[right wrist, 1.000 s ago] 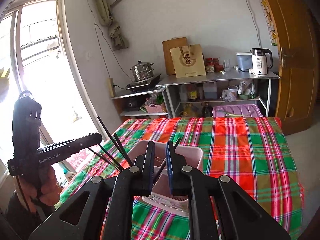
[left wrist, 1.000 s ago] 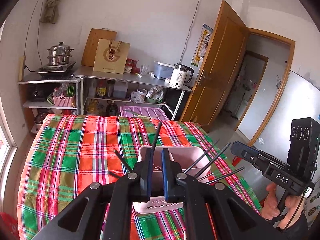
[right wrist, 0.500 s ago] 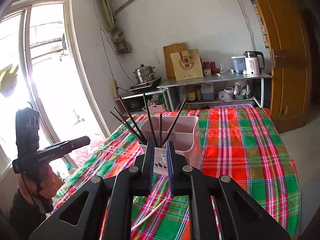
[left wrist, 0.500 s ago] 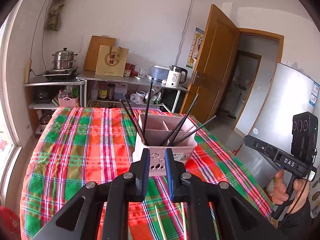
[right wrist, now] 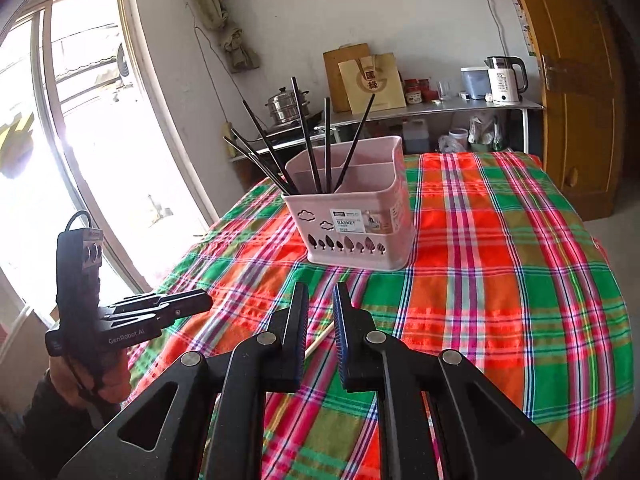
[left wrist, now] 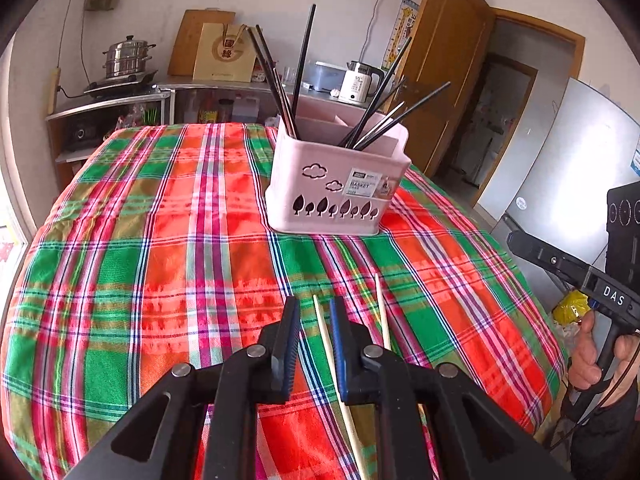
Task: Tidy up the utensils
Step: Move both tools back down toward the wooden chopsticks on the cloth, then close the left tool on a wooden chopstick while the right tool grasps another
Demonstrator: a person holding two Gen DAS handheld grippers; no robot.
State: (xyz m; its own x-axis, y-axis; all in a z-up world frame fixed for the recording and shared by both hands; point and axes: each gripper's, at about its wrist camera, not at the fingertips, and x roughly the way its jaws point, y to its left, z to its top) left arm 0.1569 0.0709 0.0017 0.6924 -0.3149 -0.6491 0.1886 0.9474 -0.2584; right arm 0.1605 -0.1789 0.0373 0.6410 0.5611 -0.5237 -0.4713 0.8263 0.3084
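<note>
I'm on the pick-up step: two pale chopsticks (left wrist: 326,344) lie loose on the plaid table (left wrist: 160,240), well short of the pink basket (left wrist: 340,184) that already holds the black chopsticks (left wrist: 300,68). My left gripper (left wrist: 314,336) has its jaws slightly parted, one pale stick running between them, not pinched as far as I can tell. The right gripper (right wrist: 320,328) has just been opening, nothing gripped. Next I must lower and close on a stick.

can't make out the small print on the basket (left wrist: 338,184) label, and pale chopstick (left wrist: 340,380) runs off the bottom edge
</note>
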